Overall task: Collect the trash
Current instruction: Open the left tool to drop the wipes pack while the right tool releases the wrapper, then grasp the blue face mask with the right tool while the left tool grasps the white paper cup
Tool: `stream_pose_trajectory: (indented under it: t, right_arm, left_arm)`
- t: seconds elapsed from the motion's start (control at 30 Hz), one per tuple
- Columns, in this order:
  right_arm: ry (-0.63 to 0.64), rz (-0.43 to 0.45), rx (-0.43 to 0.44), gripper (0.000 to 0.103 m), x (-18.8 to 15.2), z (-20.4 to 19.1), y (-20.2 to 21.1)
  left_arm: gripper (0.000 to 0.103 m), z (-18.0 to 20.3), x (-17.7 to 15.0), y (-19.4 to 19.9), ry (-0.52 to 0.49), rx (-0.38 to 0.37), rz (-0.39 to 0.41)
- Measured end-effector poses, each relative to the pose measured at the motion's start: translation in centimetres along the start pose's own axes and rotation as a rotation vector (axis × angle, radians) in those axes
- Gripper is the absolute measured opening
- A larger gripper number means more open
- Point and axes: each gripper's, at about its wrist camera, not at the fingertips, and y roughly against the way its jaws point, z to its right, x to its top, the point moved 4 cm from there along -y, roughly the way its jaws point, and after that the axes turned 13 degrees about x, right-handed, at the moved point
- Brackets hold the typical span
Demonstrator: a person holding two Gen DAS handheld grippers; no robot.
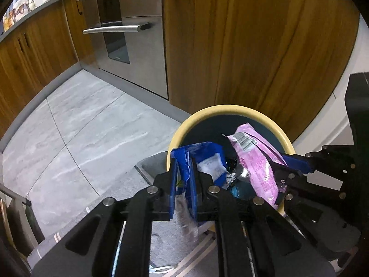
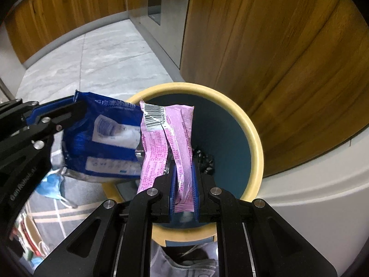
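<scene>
Over the yellow-rimmed bin [image 2: 254, 138], the right gripper [image 2: 183, 182] is clamped on the lower end of a pink snack wrapper [image 2: 170, 133], and the left gripper [image 1: 183, 184] is pinched on a blue wipes packet [image 2: 108, 143] at the bin's left edge. Both look light, crinkly and slippery; an edge pinch probably holds, though the film may slide free.

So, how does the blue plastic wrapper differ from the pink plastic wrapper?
The blue plastic wrapper is wide and crumpled; the pink plastic wrapper is narrow and long. The blue one hangs over the bin's yellow rim; the pink one hangs above its opening. Each is pinched in one hand-held gripper.
</scene>
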Motion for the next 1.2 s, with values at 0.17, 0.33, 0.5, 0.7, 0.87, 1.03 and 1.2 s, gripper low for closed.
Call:
stream_pose_trajectory:
  t: [0.17, 0.33, 0.5, 0.7, 0.87, 1.03, 1.2]
  right_arm:
    - [-0.01, -0.007, -0.018, 0.014, 0.5, 0.3, -0.5]
    - [-0.019, -0.004, -0.037, 0.016, 0.4, 0.4, -0.7]
    - [-0.026, 0.009, -0.051, 0.037, 0.1, 0.4, -0.5]
    - [-0.002, 0.06, -0.048, 0.061, 0.5, -0.1, 0.4]
    - [0.005, 0.074, -0.038, 0.078, 0.8, -0.4, 0.7]
    - [0.007, 0.121, -0.017, 0.086, 1.2, -0.9, 1.9]
    - [0.034, 0.217, 0.024, 0.093, 1.4, -2.2, 3.9]
  left_arm:
    - [0.032, -0.4, 0.2, 0.2, -0.006, 0.021, 0.007]
    - [0.035, -1.3, 0.0, 0.8, 0.015, 0.028, 0.013]
    - [0.042, -2.2, -0.4, 1.1, 0.029, 0.041, 0.009]
    - [0.056, -3.9, -1.0, 2.0, 0.074, 0.054, 0.009]
    - [0.066, -5.6, -1.8, 3.5, 0.105, 0.072, 0.013]
    - [0.081, -7.6, -2.8, 5.3, 0.144, 0.088, 0.015]
    - [0.092, -9.6, -3.9, 7.2, 0.161, 0.136, 0.023]
